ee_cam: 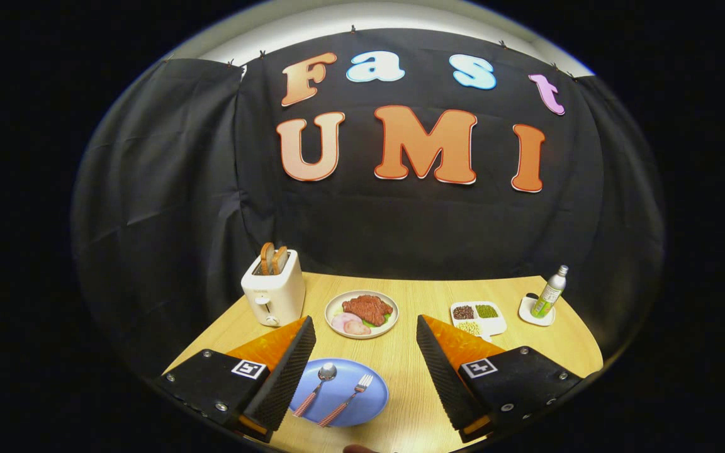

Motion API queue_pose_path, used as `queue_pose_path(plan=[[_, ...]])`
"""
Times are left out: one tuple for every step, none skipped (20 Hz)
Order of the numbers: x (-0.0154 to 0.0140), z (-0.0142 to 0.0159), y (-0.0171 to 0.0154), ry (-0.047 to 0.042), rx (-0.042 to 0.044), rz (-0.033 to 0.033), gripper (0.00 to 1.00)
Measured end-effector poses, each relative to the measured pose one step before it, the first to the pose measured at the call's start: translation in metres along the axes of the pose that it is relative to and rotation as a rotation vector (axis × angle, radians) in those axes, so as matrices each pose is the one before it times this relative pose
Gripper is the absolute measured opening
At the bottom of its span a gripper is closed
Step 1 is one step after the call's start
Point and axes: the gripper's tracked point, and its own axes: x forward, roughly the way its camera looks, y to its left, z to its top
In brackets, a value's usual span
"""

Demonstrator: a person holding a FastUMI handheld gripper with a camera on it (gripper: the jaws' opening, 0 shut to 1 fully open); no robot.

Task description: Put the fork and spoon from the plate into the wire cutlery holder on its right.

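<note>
A light wooden desk (400, 365) fills the booth floor, with the hand-held gripper (365, 362) poised above its near edge, jaws released and spread wide, nothing between the ribbed black pads (290, 371). A white toaster (272, 292) holding two slices of bread stands at eleven o'clock from the gripper, beyond the left finger. A blue plate (362, 406) lies at six o'clock, low between the fingers and partly tucked under the left one. A white plate of sliced meat (362, 313) sits at twelve o'clock, just beyond the fingertips. A white divided tray of beans (478, 318) rests at two o'clock, with a small bottle (550, 292) upright on a white coaster farther out the same way. On the blue plate the spoon (317, 389) and fork (347, 402) lie side by side, striped handles toward the camera, spoon on the left, both untouched.
</note>
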Motion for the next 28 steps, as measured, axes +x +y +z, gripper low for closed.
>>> queue_pose_path(plan=[[0.00218, -0.0082, 0.00154, 0.0224, -0.00651, 0.00525, 0.97], [0.00155, -0.00652, 0.00026, 0.02017, -0.00431, 0.00132, 0.97], [0.00191, -0.00807, 0.00061, 0.01833, -0.00187, 0.00358, 0.97], [0.00281, -0.00741, 0.00156, 0.01819, 0.00023, 0.00171, 0.97], [0.00314, -0.00803, 0.00145, 0.01804, 0.00023, 0.00062, 0.97], [0.00289, -0.00749, 0.00167, 0.0213, -0.00069, 0.00225, 0.97], [0.00415, -0.00954, 0.00279, 0.02333, 0.002, 0.00471, 0.97], [0.00354, -0.00899, 0.00481, 0.02579, 0.00586, 0.01011, 0.97], [0.00376, -0.01173, 0.00577, 0.02921, 0.00859, 0.0104, 0.97], [0.00466, -0.0115, 0.00643, 0.03154, 0.0076, 0.0141, 0.97], [0.00516, -0.01283, 0.00583, 0.03175, 0.00427, 0.00942, 0.97], [0.00503, -0.01202, 0.00435, 0.03377, 0.00117, 0.00758, 0.96], [0.00609, -0.01212, 0.00352, 0.03181, 0.00098, 0.0035, 0.95], [0.00529, -0.01084, 0.00289, 0.02715, -0.00076, 0.00343, 0.95], [0.00544, -0.01102, 0.0013, 0.0258, -0.00042, -0.00377, 0.94], [0.00514, -0.01025, 0.00125, 0.02995, 0.00441, 0.00053, 0.94], [0.00593, -0.01095, 0.00164, 0.0209, 0.0073, 0.00031, 0.93], [0.00582, -0.00796, 0.00058, 0.02126, 0.00593, -0.00478, 0.91], [0.00708, -0.00678, -0.0003, 0.01737, 0.00201, -0.01021, 0.89], [0.00702, -0.00627, -0.0011, 0.01764, 0.00208, -0.00929, 0.86], [0.00528, -0.00613, 0.00022, 0.01543, 0.00531, -0.00778, 0.84], [0.00405, -0.00488, 0.00147, 0.01231, 0.00625, 0.00004, 0.8], [0.00516, -0.00295, -0.00003, 0.00243, 0.00391, -0.00816, 0.78], [0.0034, -0.00227, -0.00021, 0.00248, -0.00098, -0.00677, 0.73], [0.005, -0.00402, -0.00125, 0.00878, -0.0022, -0.01158, 0.69], [0.00358, -0.00496, -0.00001, 0.01472, -0.00212, -0.00616, 0.63], [0.00219, -0.00345, -0.00005, 0.00735, 0.00164, -0.00404, 0.6], [0.00154, -0.0018, 0.00068, 0.0013, 0.0031, -0.00054, 0.54]])
